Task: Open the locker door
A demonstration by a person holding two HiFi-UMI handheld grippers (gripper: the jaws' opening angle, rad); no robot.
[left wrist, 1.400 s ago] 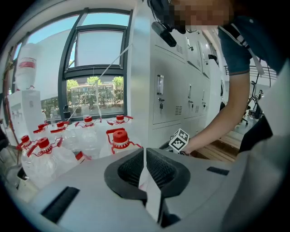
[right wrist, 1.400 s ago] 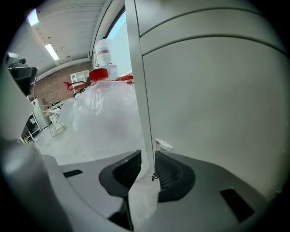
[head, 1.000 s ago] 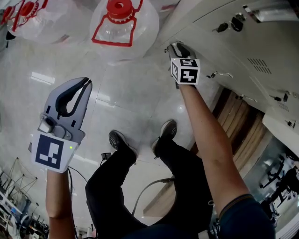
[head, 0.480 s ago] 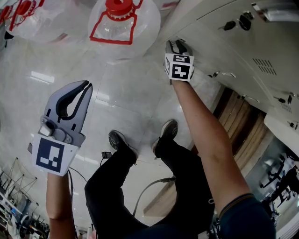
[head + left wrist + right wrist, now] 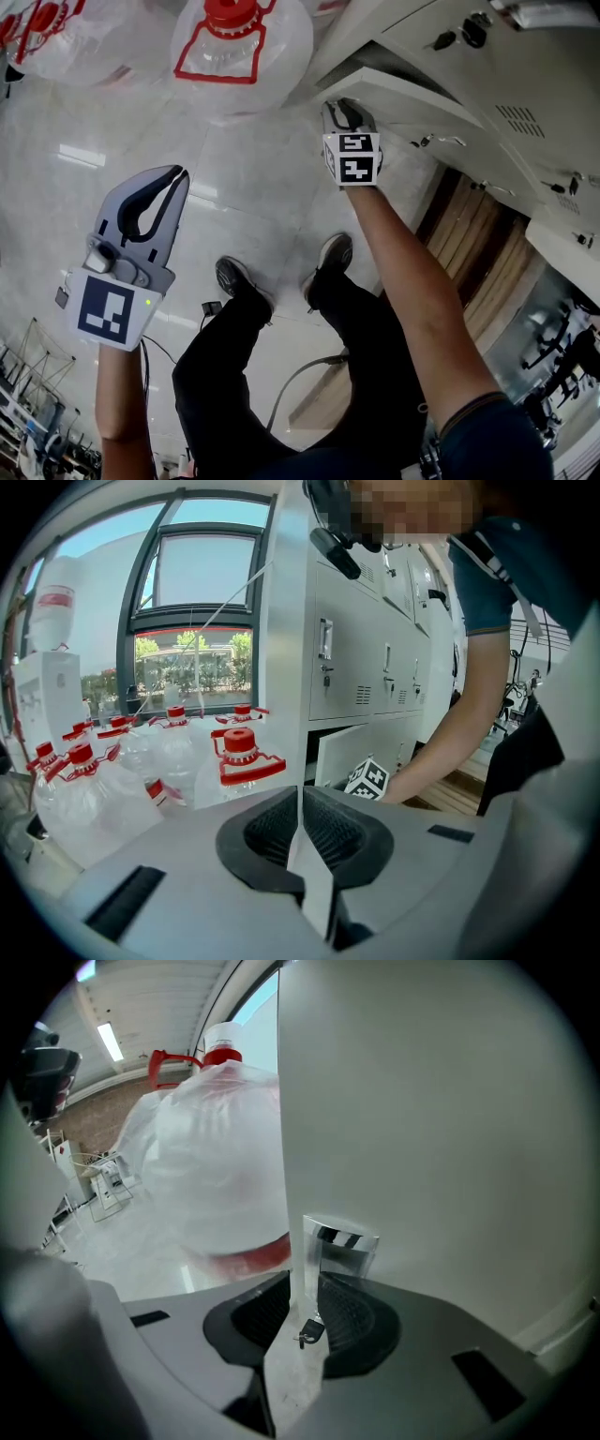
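Right gripper (image 5: 302,1297) fingers (image 5: 253,1314) clenched on the chrome handle (image 5: 343,1241) of the ajar locker door (image 5: 431,1101); left gripper (image 5: 298,822) fingers (image 5: 267,827) pressed together, empty

A: Entry 1, clear plastic water jug with red cap (image 5: 239,42)?
B: Far side cut off by the head view's upper edge; smeared by blur in the right gripper view.
A: Entry 2, chrome pull handle (image 5: 342,1246)?
B: Lower end hidden behind the right gripper (image 5: 302,1321) jaws.
A: Entry 3, dark compartment (image 5: 389,73) behind pale grey locker door (image 5: 403,98)?
B: Contents too dark to tell.
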